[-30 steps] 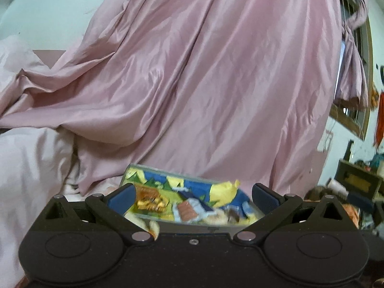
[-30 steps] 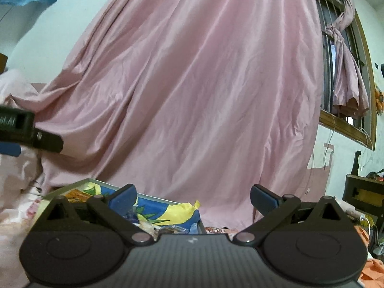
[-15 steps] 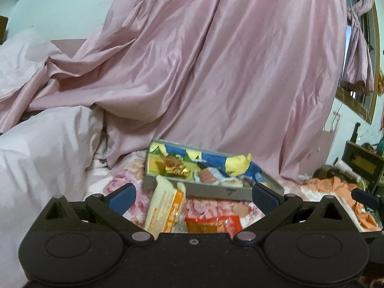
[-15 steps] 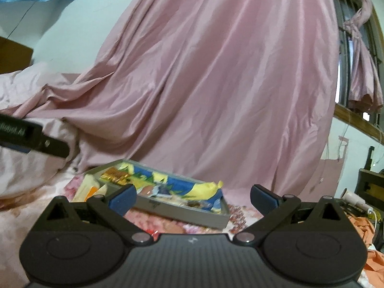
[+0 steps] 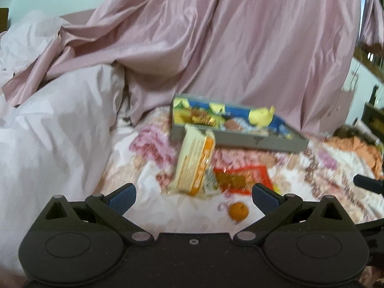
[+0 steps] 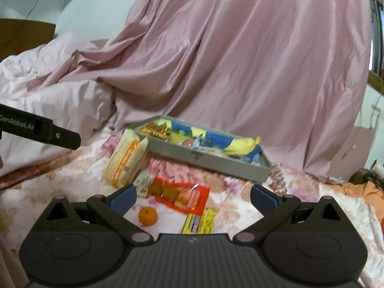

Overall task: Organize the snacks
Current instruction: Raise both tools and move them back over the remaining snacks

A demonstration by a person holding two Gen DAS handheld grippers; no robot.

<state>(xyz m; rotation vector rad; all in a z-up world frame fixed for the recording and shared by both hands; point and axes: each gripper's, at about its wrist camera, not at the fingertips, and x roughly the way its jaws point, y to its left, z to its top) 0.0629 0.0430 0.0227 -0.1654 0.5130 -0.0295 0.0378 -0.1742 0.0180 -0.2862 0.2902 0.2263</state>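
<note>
Both the left claw and right claw are held spread and empty above the bed; a small orange is seen at lower centre, the grey snack tray mid-frame.

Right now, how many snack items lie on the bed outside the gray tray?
5 visible:
- cream-orange packet leaning against the gray tray
- small white packet beside it
- red packet
- orange fruit
- yellow packet nearest the gripper

Others may be hidden.

Both views tipped downward, orange and red packet newly visible (blurred)
</note>
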